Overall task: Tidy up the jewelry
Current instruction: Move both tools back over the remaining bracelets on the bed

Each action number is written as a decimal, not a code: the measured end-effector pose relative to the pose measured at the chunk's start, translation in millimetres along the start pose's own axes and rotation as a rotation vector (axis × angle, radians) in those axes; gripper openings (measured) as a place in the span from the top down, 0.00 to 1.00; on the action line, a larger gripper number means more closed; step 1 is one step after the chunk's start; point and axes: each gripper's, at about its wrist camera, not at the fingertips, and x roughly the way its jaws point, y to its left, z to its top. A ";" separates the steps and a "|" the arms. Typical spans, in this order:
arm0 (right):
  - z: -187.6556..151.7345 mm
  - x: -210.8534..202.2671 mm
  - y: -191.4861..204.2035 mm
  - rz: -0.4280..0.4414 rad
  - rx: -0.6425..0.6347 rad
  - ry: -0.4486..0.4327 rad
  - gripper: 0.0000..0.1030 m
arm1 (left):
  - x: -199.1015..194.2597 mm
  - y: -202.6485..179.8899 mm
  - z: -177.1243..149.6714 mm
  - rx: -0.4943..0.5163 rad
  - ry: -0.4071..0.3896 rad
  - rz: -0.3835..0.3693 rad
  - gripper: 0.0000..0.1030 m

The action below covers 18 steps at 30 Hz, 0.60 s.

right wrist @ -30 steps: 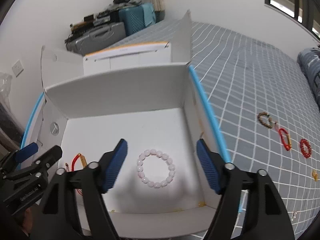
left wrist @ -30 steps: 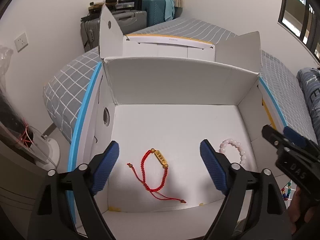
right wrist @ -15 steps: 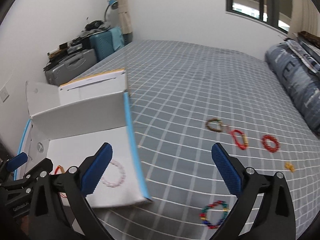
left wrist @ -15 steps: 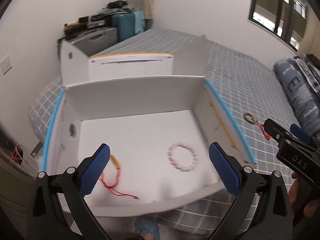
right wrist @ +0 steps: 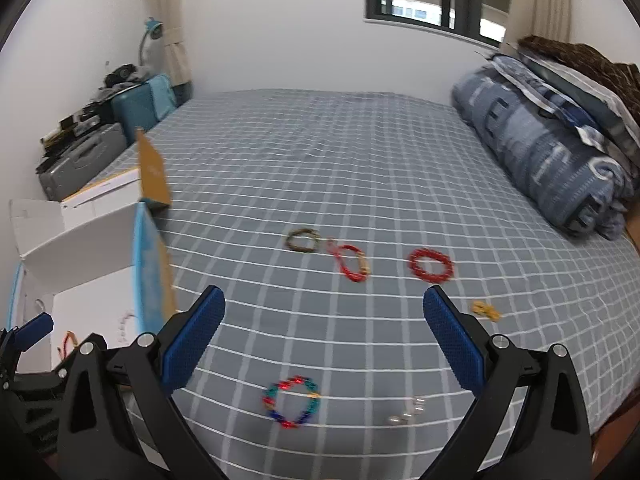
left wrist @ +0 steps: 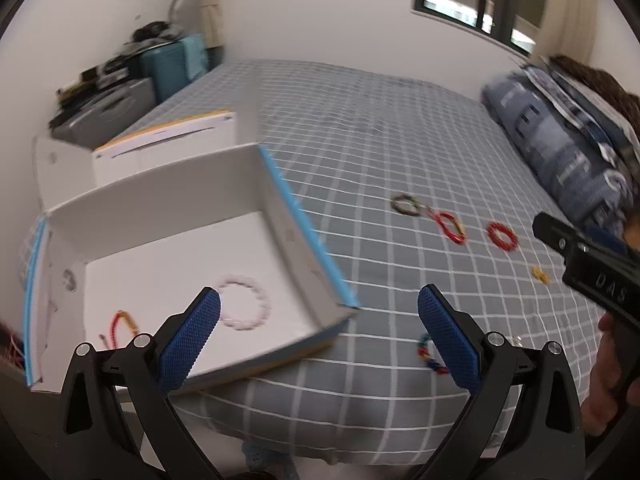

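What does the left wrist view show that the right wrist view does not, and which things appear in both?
Only the left wrist view shows the pink bracelet lying whole inside the white box, and the right gripper's body at its right edge. Only the right wrist view shows the silver piece on the bed and the multicolour bracelet whole. Both show the box, the dark bracelet, two red bracelets and the small gold piece.

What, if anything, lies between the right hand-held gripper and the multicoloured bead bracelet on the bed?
Nothing visible: the open right hand-held gripper has only bare grey checked bedsheet before the multicoloured bead bracelet.
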 end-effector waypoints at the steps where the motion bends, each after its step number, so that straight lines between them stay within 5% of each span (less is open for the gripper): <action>1: -1.5 1.1 -7.4 -0.006 0.009 0.006 0.07 | 2.3 -7.7 -0.7 0.012 0.005 -0.008 0.05; 18: -27.9 81.5 -133.3 -0.075 0.090 0.188 0.07 | 69.9 -92.7 -32.8 0.135 0.165 -0.091 0.06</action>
